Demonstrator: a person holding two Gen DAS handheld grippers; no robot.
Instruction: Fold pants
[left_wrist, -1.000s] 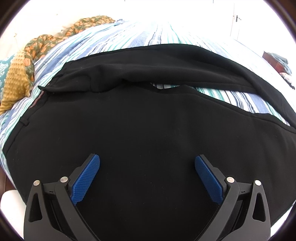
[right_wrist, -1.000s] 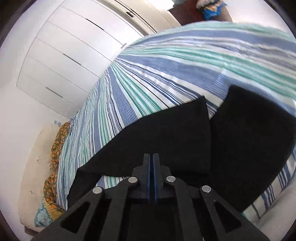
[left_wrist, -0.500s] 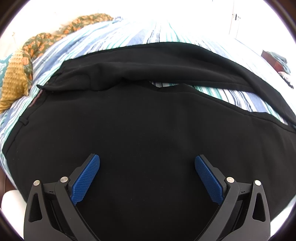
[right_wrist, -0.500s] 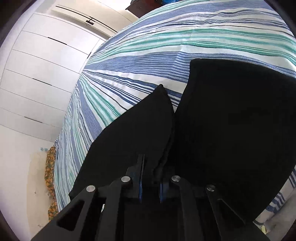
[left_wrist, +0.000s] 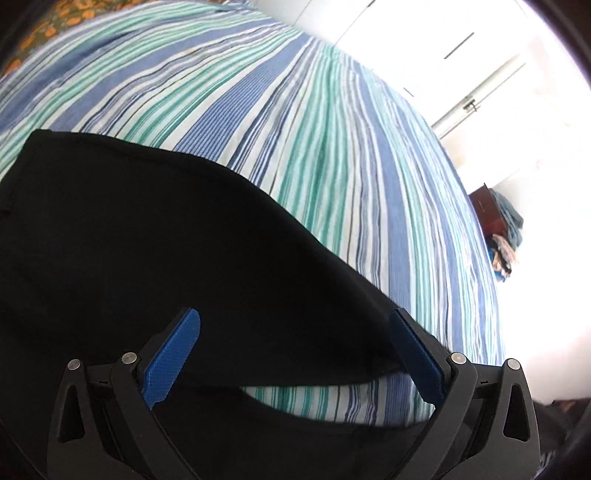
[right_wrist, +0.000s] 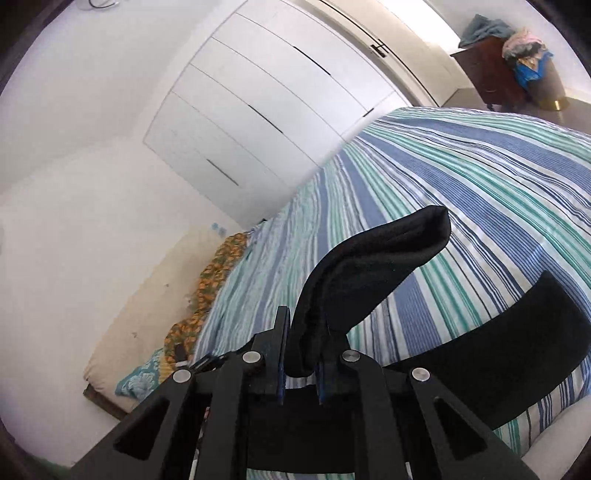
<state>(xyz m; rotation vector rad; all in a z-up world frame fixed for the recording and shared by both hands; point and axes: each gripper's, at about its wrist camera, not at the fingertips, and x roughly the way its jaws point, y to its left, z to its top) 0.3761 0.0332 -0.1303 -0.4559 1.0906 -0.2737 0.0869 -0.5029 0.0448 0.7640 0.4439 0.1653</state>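
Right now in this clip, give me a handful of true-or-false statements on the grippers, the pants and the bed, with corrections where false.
1. The right gripper is clamped on a fold of the black pants. True.
2. The left gripper is shut on the pants. False: its jaws stand wide open, with black cloth lying beyond and below them.
3. The bedspread is striped in blue, green and white. True.
4. The pants end held by the right gripper lies flat on the bed. False: it stands lifted above the bedspread.
5. A white wardrobe stands beyond the bed. True.
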